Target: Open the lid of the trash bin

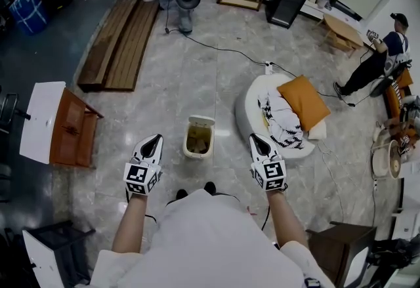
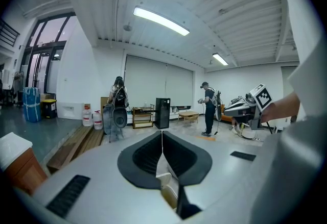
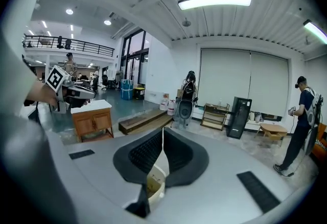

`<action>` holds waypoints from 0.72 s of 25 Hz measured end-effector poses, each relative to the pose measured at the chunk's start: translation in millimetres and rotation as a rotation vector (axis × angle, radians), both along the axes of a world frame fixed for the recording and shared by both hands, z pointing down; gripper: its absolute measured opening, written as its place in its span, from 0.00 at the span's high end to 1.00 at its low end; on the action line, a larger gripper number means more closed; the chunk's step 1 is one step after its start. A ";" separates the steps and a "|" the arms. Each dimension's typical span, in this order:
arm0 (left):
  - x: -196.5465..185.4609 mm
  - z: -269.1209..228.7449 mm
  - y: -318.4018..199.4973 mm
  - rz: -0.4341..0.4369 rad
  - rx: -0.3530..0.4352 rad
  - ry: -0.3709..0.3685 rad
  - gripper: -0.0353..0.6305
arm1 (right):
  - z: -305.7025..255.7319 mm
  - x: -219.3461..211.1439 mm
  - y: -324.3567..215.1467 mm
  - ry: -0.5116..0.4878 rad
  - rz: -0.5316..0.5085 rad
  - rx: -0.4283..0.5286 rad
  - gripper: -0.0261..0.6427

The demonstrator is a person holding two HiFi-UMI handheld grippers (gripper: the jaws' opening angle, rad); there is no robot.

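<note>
A small cream trash bin stands on the floor ahead of my feet. Its lid is tipped up at the far side, so the brownish inside shows. My left gripper hangs to the bin's left and my right gripper to its right, both apart from it. In the left gripper view the black jaws of the left gripper meet with nothing between them, and a bit of the bin shows below them. The right gripper is likewise shut and empty, above the bin.
A white beanbag with an orange cushion lies just right of the bin. A wooden cabinet stands at the left, planks behind it. A cable crosses the floor. A person stands far right; a dark stool sits near right.
</note>
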State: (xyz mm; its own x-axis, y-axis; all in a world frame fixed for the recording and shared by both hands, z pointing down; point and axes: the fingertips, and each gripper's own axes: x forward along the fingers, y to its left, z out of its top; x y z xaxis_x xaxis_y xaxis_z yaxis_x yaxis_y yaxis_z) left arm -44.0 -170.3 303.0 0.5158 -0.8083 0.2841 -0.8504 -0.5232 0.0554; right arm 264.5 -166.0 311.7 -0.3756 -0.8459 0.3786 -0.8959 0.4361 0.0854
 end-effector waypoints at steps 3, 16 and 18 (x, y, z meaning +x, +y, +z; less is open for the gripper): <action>1.7 -0.9 2.3 0.000 0.003 0.001 0.92 | -3.5 0.1 1.2 -0.003 -0.004 0.011 0.91; 6.7 2.3 5.8 -0.004 -0.002 -0.003 0.92 | -3.0 -0.2 7.2 0.002 -0.020 0.008 0.91; 8.8 4.1 6.7 -0.005 -0.007 -0.001 0.92 | -2.9 2.3 7.0 0.002 -0.017 0.008 0.91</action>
